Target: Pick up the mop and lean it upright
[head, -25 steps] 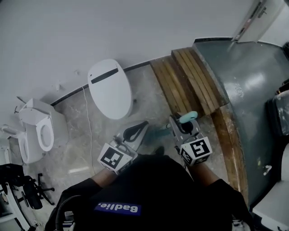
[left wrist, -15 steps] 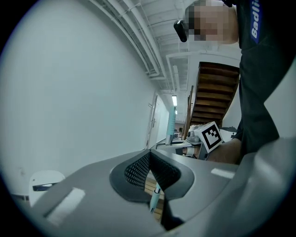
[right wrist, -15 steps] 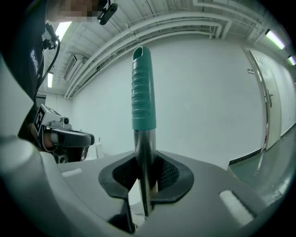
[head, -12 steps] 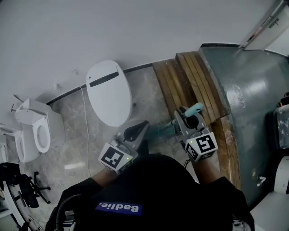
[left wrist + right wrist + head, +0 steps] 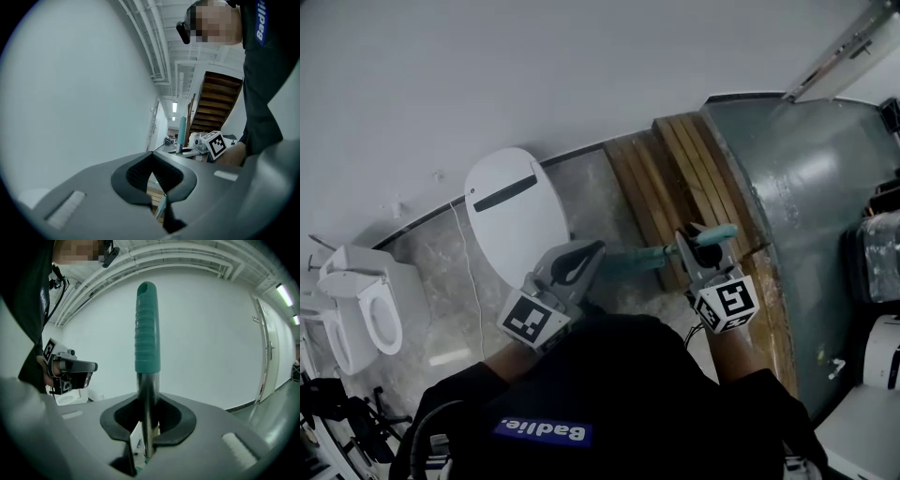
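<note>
The mop's teal hand grip (image 5: 715, 233) sticks out past my right gripper (image 5: 701, 251), over the wooden boards. In the right gripper view the grip (image 5: 147, 329) stands upright on a metal pole, and the right gripper (image 5: 147, 416) is shut on that pole. A teal stretch of the pole (image 5: 639, 257) runs leftward to my left gripper (image 5: 581, 261). In the left gripper view the pads meet and a teal sliver of the pole (image 5: 161, 206) is pinched low between the jaws of the left gripper (image 5: 152, 168). The mop head is hidden.
A white oval toilet lid (image 5: 508, 211) lies just left of the grippers, and another toilet (image 5: 375, 305) stands farther left. Slatted wooden boards (image 5: 675, 178) border a grey-green floor (image 5: 806, 178). A plain white wall runs behind, with a door (image 5: 267, 352) at the right.
Both grippers have carried the mop sideways to the right, toward the wooden boards. The teal grip now sits over the boards. Both grips look unchanged.
</note>
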Demonstrator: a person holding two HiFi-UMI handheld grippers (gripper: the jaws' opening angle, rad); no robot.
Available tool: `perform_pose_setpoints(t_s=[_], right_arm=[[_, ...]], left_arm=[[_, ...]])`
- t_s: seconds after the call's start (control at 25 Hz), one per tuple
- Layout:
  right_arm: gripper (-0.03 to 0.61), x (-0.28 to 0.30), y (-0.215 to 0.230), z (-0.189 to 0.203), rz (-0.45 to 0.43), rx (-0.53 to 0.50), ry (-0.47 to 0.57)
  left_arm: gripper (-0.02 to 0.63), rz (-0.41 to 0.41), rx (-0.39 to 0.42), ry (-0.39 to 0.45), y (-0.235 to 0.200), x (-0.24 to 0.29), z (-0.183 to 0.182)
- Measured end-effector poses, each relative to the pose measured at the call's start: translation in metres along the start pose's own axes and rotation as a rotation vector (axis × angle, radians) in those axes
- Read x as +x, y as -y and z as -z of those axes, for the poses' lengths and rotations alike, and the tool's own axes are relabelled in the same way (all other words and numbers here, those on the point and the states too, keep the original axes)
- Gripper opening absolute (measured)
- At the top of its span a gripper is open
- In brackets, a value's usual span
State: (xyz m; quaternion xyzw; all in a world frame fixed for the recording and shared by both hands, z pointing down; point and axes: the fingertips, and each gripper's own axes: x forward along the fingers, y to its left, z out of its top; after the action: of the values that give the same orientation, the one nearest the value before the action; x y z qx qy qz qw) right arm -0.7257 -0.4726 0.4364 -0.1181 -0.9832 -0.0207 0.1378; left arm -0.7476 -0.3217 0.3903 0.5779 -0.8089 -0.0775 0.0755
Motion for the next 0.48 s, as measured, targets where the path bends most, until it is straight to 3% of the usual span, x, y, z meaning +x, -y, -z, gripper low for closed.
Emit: perform_pose_setpoints(t_s=[0.2, 0.48], right_arm=[[0.074, 0.047, 0.024, -0.017, 0.011, -0.015, -0.001], [0.072, 0.115, 0.043, -0.041, -0.072, -0.023, 0.021]], left_arm=[[0.020, -0.032, -0.008, 0.000, -0.039, 0.005, -0.009], [0.020, -0.142, 0.004, 0.001, -0.085, 0.015, -0.019]])
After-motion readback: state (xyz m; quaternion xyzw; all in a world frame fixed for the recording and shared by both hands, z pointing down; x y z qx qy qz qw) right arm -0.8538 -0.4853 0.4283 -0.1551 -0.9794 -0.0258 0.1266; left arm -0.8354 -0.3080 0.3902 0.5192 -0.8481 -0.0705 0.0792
